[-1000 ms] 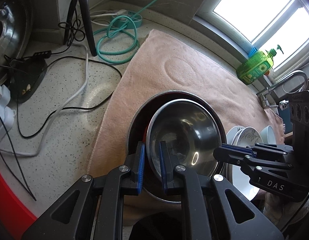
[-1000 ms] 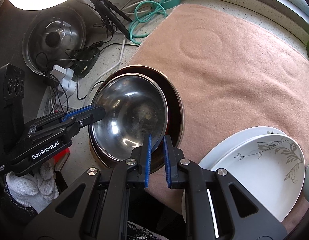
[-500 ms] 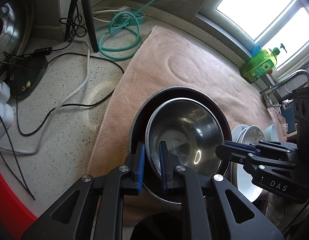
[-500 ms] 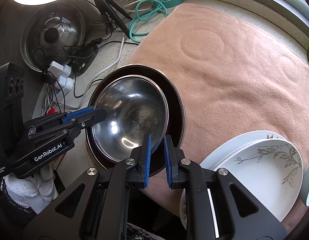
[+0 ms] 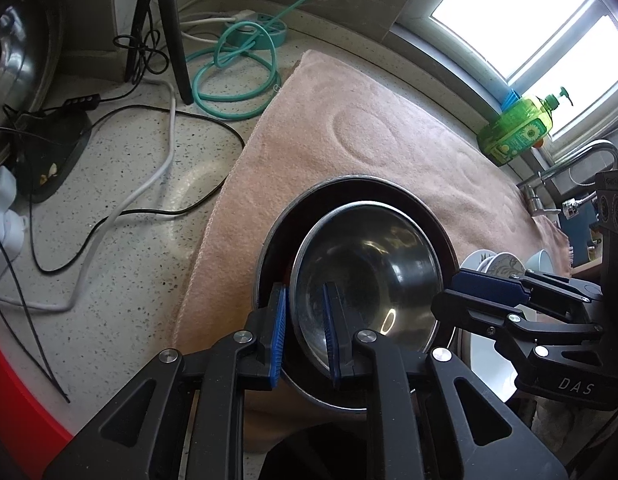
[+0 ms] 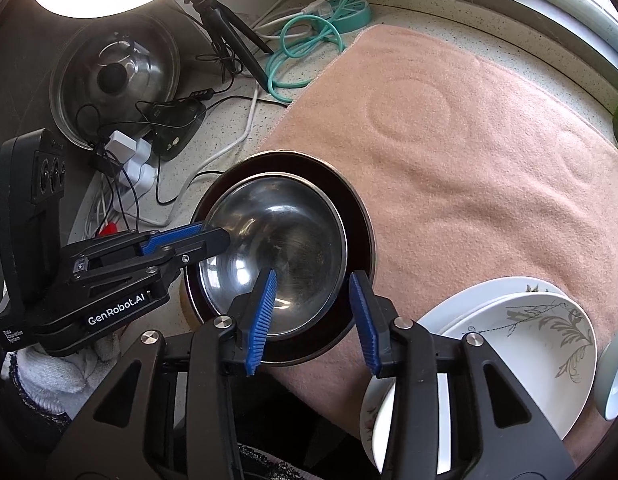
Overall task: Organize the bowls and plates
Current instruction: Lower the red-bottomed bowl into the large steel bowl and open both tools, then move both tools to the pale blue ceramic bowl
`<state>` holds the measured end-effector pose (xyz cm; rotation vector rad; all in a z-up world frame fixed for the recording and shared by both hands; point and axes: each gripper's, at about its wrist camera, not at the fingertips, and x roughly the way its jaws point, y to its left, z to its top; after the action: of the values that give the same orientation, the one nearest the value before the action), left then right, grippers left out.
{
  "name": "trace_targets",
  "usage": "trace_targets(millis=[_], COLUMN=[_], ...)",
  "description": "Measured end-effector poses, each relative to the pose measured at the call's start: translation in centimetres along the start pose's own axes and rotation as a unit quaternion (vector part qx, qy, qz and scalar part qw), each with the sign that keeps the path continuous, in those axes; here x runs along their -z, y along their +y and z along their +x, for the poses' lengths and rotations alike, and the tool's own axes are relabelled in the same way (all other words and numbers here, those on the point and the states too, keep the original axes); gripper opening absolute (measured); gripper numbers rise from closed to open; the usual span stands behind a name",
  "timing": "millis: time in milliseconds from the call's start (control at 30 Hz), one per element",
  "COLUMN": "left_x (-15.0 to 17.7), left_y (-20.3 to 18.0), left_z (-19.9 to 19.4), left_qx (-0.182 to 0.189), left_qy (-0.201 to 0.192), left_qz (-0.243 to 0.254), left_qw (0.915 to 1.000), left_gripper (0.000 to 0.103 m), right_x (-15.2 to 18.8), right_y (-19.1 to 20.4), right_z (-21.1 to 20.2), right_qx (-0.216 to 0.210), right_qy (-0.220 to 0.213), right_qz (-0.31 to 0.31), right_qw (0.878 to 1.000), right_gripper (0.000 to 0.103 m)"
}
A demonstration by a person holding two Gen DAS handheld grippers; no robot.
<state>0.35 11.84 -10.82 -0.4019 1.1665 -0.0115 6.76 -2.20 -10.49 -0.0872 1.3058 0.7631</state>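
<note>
**Steel bowl sitting in the dark dish, left still pinching the rim**

Left gripper [image 5: 305, 336] clamped on the near rim of the steel bowl [image 5: 369, 276], one blue pad outside the wall, the other inside. Narrow gap, only the bowl wall in it. Same grip seen from the right wrist camera, coming in from the left side onto the bowl [image 6: 277, 248] edge.

Right gripper [image 6: 313, 320] spread wide, nothing between the pads. Left pad hanging over the bowl's inside, right pad outside, over the rim of the dark dish [image 6: 359, 236]. Can't tell if either pad is touching metal.

Bowl nested inside that bigger dark dish [image 5: 361, 190], pushed toward the near side, so a crescent of dark shows on the far side. Both parked on the pink towel [image 5: 349, 136], right at its left edge, straight ahead of both grippers.

Off to the right of the right gripper: white plates [image 6: 521, 344] stacked, twig pattern on the top one, also on the towel. Pale cup [image 6: 617, 372] just past them at the frame edge.

Further ahead and left: teal cable [image 5: 233, 68] coiled on the speckled counter [image 5: 121, 208], tripod leg [image 5: 177, 40], glass lid [image 6: 113, 76]. Green soap bottle [image 5: 517, 128] far right by the window.
</note>
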Motion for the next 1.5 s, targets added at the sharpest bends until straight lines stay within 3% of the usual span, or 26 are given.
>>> trace_targets(millis=[300, 367, 533, 600, 667, 733, 1000, 1500], left_x=[-0.4, -0.6, -0.9, -1.2, -1.4, -1.6, -2.5, -3.1], left_y=[-0.2, -0.3, -1.3, -1.8, -2.3, -2.8, -4.2, -10.6], left_z=[-0.9, -1.4, -2.4, -2.6, -3.0, -3.4, -4.0, -2.4], left_qx=[-0.006, -0.001, 0.001, 0.0, -0.001, -0.007, -0.014, 0.035], left_qy=[-0.013, -0.019, -0.035, -0.039, -0.047, -0.054, -0.065, -0.05], left_qz=[0.007, 0.006, 0.021, 0.026, 0.034, 0.04, 0.048, 0.096], left_qw=[0.9999, 0.9998, 0.9992, 0.9989, 0.9983, 0.9977, 0.9966, 0.9936], left_gripper=[0.016, 0.019, 0.039, 0.056, 0.067, 0.068, 0.07, 0.07], right_x=[-0.1, 0.0, 0.2, 0.2, 0.3, 0.4, 1.2, 5.5], right_y=[-0.3, -0.2, -0.7, -1.1, -1.3, -1.7, -4.5, -11.2], right_z=[-2.2, -2.7, -4.1, -4.7, -5.5, -6.2, -9.0, -13.5], right_qx=[-0.022, -0.018, -0.019, -0.016, -0.01, 0.001, 0.028, 0.067], right_qy=[-0.033, -0.04, -0.064, -0.075, -0.087, -0.094, -0.121, -0.158], right_qz=[0.01, 0.006, 0.012, 0.013, 0.012, 0.014, 0.04, 0.122], right_qw=[0.999, 0.999, 0.998, 0.997, 0.996, 0.995, 0.991, 0.977], right_gripper=[0.041, 0.047, 0.074, 0.081, 0.084, 0.09, 0.091, 0.091])
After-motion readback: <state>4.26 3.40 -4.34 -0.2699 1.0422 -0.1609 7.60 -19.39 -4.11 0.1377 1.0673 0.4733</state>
